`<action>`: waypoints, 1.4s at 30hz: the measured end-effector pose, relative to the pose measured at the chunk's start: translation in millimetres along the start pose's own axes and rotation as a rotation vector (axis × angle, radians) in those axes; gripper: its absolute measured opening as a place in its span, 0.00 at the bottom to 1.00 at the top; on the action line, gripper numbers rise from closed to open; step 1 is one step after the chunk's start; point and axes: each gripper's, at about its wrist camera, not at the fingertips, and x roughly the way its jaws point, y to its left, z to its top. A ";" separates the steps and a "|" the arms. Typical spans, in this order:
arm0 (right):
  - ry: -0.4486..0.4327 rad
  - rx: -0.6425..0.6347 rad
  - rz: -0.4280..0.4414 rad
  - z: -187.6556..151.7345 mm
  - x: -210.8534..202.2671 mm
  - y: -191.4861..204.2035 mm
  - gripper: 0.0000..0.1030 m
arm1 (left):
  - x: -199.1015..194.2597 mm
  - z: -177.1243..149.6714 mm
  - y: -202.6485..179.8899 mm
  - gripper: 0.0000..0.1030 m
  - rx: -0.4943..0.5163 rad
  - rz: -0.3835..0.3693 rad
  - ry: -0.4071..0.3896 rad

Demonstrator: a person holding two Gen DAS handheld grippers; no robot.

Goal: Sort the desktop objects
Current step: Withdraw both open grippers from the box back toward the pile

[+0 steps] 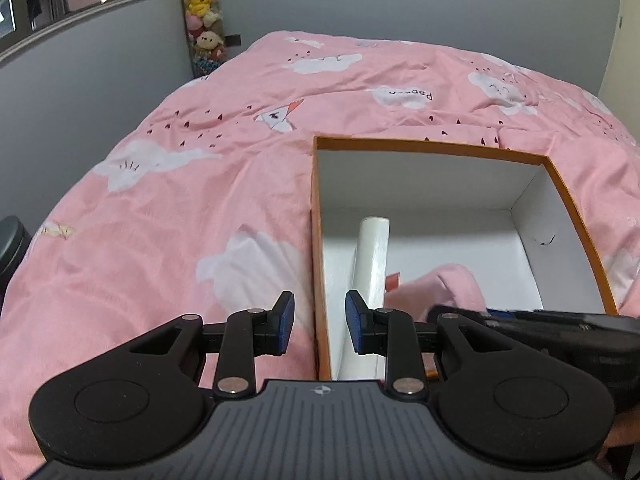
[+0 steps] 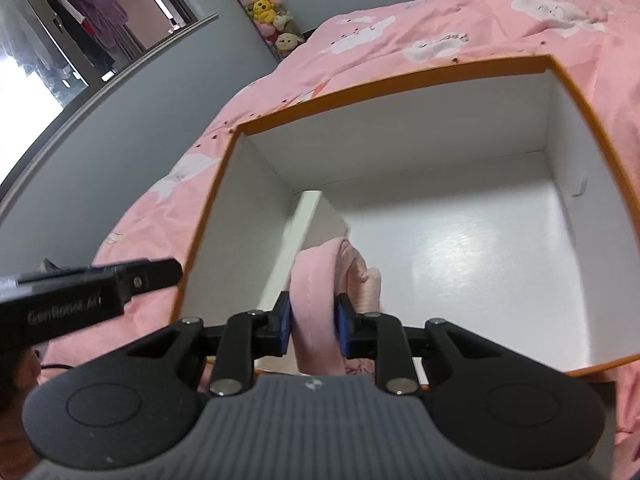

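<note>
Right wrist view: a folded pink cloth (image 2: 316, 300) is pinched between the blue pads of the right gripper (image 2: 313, 326), hanging inside the orange-rimmed box (image 2: 208, 216) beside a white tube (image 2: 298, 236) along its left wall. Over that wall's edge the left gripper (image 1: 320, 326) hovers, jaws slightly apart on nothing. Around the box lies a pink cloud-print duvet (image 1: 180, 208).
</note>
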 end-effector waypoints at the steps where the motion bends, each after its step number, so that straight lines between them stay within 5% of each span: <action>1: 0.005 0.006 0.006 0.5 2.4 2.1 0.23 | 0.1 -1.9 1.4 0.31 -0.002 0.002 0.003; 8: 0.014 -0.025 0.094 0.0 8.9 21.2 0.22 | 3.5 -11.3 6.2 0.31 -0.023 -0.008 0.025; 20: 0.029 -0.090 0.012 -8.3 9.7 31.3 0.29 | 3.4 -16.2 7.2 0.32 -0.042 0.010 0.031; 27: -0.005 -0.114 -0.001 -13.1 -6.0 33.1 0.46 | -1.9 -17.9 12.1 0.40 -0.074 0.017 0.019; 29: -0.030 -0.146 -0.012 -14.5 -13.9 36.3 0.49 | -4.4 -19.2 14.1 0.51 -0.088 0.034 0.005; 36: -0.090 -0.208 -0.034 -16.7 -38.8 44.2 0.61 | -25.4 -23.4 16.8 0.56 -0.119 -0.001 -0.065; 42: -0.161 -0.271 -0.028 -22.8 -75.4 45.9 0.74 | -46.8 -32.3 4.8 0.64 -0.055 -0.015 -0.152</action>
